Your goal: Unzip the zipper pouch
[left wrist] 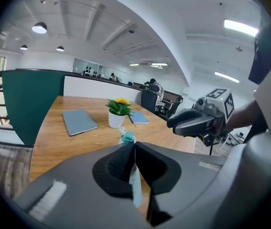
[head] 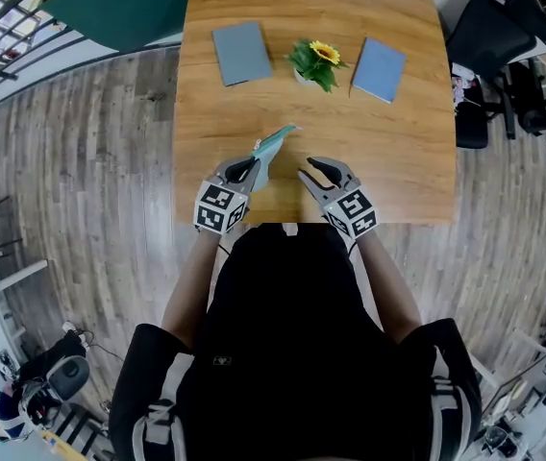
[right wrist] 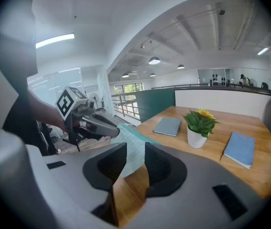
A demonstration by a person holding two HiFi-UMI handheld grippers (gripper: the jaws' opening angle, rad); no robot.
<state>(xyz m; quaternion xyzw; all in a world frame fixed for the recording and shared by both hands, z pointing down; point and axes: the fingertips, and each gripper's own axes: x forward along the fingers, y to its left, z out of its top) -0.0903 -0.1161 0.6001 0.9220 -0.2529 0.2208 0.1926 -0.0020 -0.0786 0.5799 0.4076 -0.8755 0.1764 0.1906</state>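
A teal zipper pouch (head: 275,144) hangs above the wooden table (head: 388,161), held up by one edge. My left gripper (head: 254,166) is shut on that edge. In the left gripper view the thin teal fabric (left wrist: 134,185) runs between the closed jaws, and the pouch's bunched end (left wrist: 127,138) pokes out past the tips. My right gripper (head: 304,169) is just right of the pouch with its jaws apart and nothing between them. The right gripper view shows the pouch (right wrist: 128,136) beyond the open right gripper (right wrist: 135,146), with the left gripper (right wrist: 109,130) gripping it.
A potted plant with a yellow flower (head: 313,62) stands at the table's far middle, between a grey notebook (head: 241,52) on the left and a blue notebook (head: 379,68) on the right. Black office chairs (head: 489,56) stand off the table's right edge.
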